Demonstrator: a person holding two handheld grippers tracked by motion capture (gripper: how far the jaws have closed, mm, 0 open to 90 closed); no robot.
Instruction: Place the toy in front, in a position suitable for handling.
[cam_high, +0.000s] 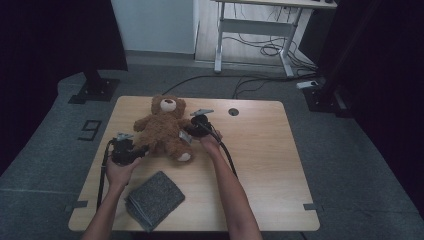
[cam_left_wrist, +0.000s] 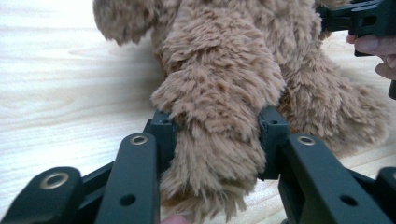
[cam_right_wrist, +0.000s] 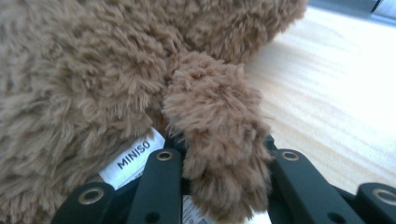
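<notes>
Nearest the person's edge of the light wooden table (cam_high: 260, 165), a folded grey cloth (cam_high: 154, 199) lies flat, just ahead of the left forearm and apart from everything else. Beyond it the left hand (cam_high: 119, 172) holds the left gripper (cam_high: 134, 151), whose fingers (cam_left_wrist: 163, 135) are pressed into either side of one plush limb of the brown teddy bear (cam_high: 162, 131); in the left gripper view the fur bulges out above and below the two black pads, so the limb is clamped between them. The bear lies on its back near the middle-left of the table, head toward the far edge, with a pale sole showing on one foot. On its other side the right hand (cam_high: 211, 144) carries the right gripper (cam_high: 191, 131), and the right gripper view shows its fingers (cam_right_wrist: 161, 161) squeezed in on another furry limb, with a white sewn-in label (cam_right_wrist: 133, 156) reading MINISO just beside them. Farther back, a round cable hole (cam_high: 233, 111) sits in the table near its far edge. Past the table, on the grey floor, cables (cam_high: 250, 82) trail toward a white desk frame (cam_high: 257, 30).
</notes>
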